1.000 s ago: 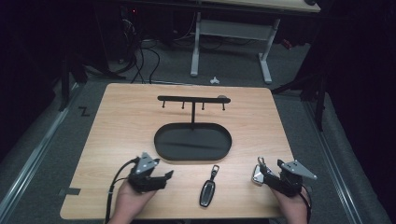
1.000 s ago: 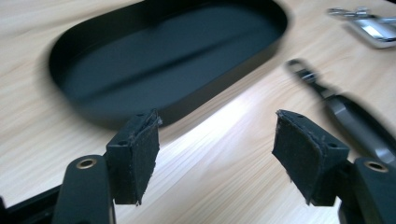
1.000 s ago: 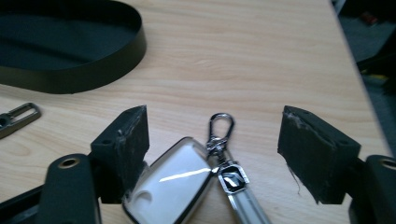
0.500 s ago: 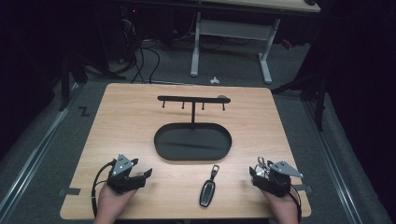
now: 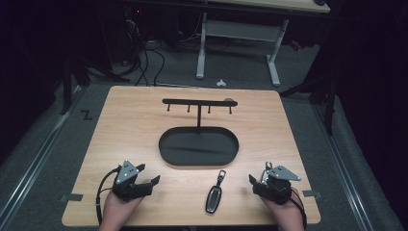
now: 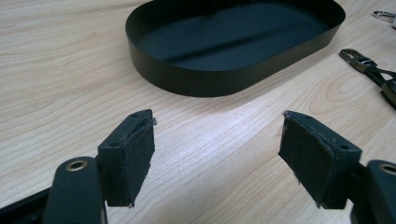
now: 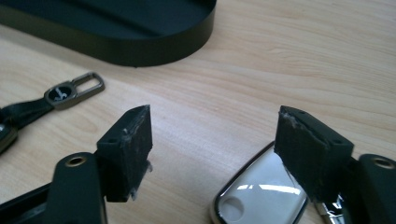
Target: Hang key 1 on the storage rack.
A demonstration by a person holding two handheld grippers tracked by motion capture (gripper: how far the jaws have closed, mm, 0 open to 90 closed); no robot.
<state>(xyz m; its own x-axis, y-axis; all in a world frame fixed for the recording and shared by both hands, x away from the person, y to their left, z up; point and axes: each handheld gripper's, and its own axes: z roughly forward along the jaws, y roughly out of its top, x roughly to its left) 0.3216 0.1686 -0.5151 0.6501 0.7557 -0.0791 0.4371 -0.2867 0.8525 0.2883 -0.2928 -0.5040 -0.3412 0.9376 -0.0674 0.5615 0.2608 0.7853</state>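
Your right gripper has just been closing a little, yet its jaws stand wide and grip nothing; a chrome fob lies on the table beneath them, by the right jaw. Your left gripper is wide open and empty. The key lies at the tray's 5 o'clock, between your hands. Close now and one pad may strike the fob's slick edge, skidding it off the table.
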